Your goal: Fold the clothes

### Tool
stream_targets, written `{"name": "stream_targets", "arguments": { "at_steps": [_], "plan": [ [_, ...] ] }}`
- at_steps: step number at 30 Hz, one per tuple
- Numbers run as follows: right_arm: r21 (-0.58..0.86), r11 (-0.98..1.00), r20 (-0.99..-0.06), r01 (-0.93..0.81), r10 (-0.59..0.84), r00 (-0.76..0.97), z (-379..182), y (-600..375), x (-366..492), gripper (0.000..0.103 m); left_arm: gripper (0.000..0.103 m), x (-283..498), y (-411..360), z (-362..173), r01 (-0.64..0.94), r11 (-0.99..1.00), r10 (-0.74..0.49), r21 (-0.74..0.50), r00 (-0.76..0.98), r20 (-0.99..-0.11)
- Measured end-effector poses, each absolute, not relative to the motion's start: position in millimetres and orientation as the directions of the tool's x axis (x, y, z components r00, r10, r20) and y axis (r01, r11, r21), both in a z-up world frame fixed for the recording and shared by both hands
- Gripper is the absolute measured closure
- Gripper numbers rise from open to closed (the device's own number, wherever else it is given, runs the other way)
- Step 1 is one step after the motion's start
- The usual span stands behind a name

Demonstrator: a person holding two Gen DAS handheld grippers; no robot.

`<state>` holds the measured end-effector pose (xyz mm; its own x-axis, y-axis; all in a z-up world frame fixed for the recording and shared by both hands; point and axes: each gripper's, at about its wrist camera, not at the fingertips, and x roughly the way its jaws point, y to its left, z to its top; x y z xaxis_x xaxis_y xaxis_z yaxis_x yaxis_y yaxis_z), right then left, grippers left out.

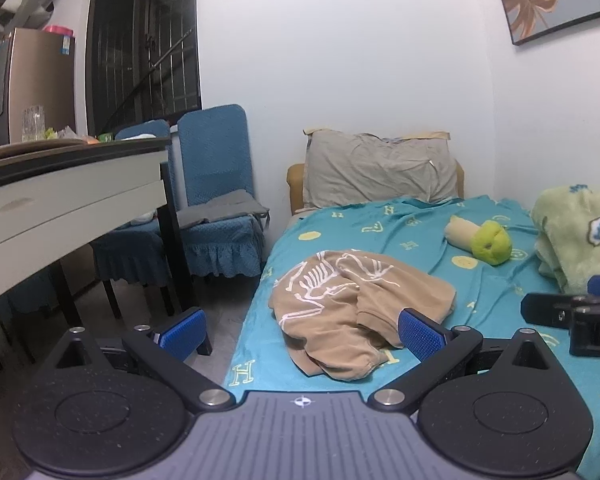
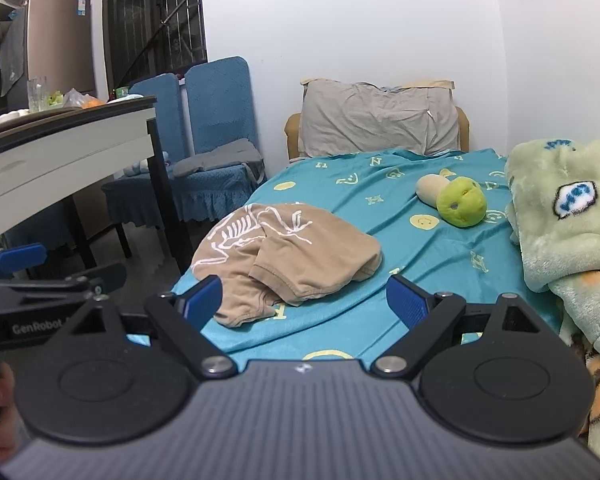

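Note:
A crumpled tan T-shirt with a white skeleton print lies near the left front edge of the bed's teal sheet. My left gripper hovers just in front of it, open, nothing between its blue pads. In the right wrist view the same T-shirt lies ahead and slightly left on the teal sheet. My right gripper is open and empty, short of the shirt's near hem. The right gripper also shows at the left wrist view's right edge, and the left gripper at the right wrist view's left edge.
A green and cream plush toy lies further back on the bed. A pale green fleece blanket is heaped on the right. A grey pillow leans at the head. Left of the bed stand a white table and blue-covered chairs.

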<state>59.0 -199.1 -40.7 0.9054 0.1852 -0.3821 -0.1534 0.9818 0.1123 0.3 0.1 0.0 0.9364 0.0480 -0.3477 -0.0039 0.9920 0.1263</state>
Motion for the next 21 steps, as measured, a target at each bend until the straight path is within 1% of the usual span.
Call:
{"name": "stream_targets", "arguments": {
  "at_steps": [2,5,8,12,21],
  "plan": [
    [0.117,0.981,-0.379,-0.153,0.186,0.907,-41,-198,58,0.013,0.0,2,0,0,-0.008,0.994,0.047,0.111,0.934,-0.355],
    [0.161,0.975,-0.365,-0.152,0.202,0.909,-41,-205,57,0.013,0.0,4,3,2,-0.01,0.996,0.043,0.093,0.93,-0.364],
    [0.149,0.979,-0.383,-0.141,0.188,0.904,-39,-203,58,0.013,0.0,1,3,-1,-0.009,0.995,0.044,0.102,0.936,-0.348],
    [0.133,0.981,-0.376,-0.139,0.18,0.909,-40,-201,55,0.013,0.0,-1,-2,-5,-0.007,0.992,0.052,0.129,0.935,-0.35],
    [0.127,0.984,-0.383,-0.126,0.165,0.909,-42,-202,57,0.013,0.0,2,-2,-10,-0.009,0.992,0.056,0.127,0.927,-0.371]
  ]
}}
